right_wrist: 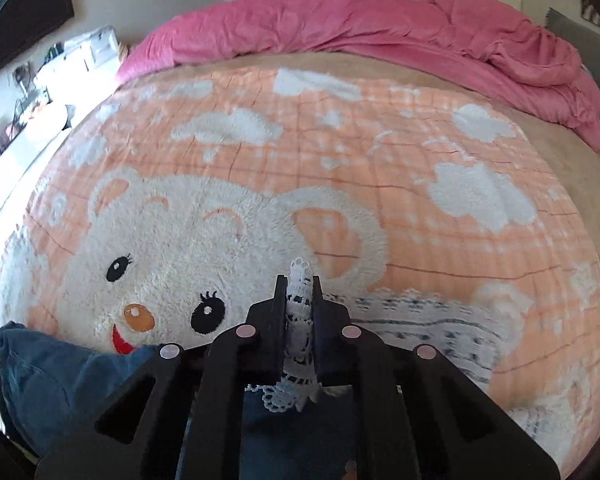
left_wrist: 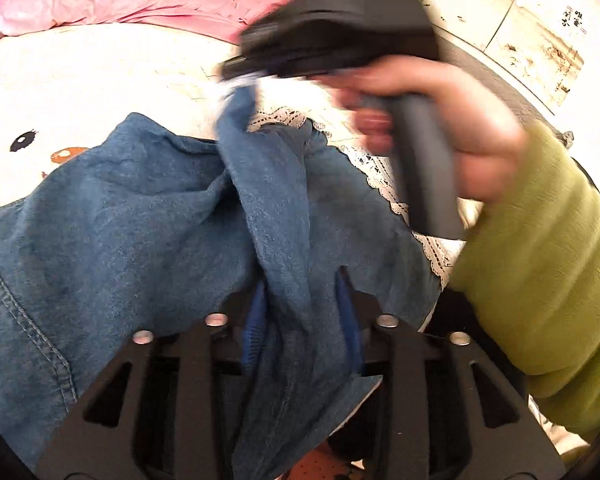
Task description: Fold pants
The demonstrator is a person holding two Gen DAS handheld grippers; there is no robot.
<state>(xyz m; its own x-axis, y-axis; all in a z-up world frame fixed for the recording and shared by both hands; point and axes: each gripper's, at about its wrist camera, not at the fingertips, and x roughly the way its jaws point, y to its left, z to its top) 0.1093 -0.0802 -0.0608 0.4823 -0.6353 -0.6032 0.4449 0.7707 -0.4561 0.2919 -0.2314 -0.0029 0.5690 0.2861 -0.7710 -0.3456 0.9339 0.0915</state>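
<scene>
The soft blue denim pants (left_wrist: 148,216) with a white lace hem (right_wrist: 300,320) lie bunched and crumpled on the fuzzy peach bear blanket (right_wrist: 380,160), so no neat fold shows yet; it looks like the start. The left gripper (left_wrist: 302,320) has denim between its part-open tongs. The right gripper (right_wrist: 298,312) pinches the lace tight. A pink quilt (right_wrist: 380,28) lies beyond.

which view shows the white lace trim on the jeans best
The right wrist view: the lace trim sits sharp, pinched between the right gripper fingers. The left wrist view shows it only as a blurred strip along the jeans edge.
</scene>
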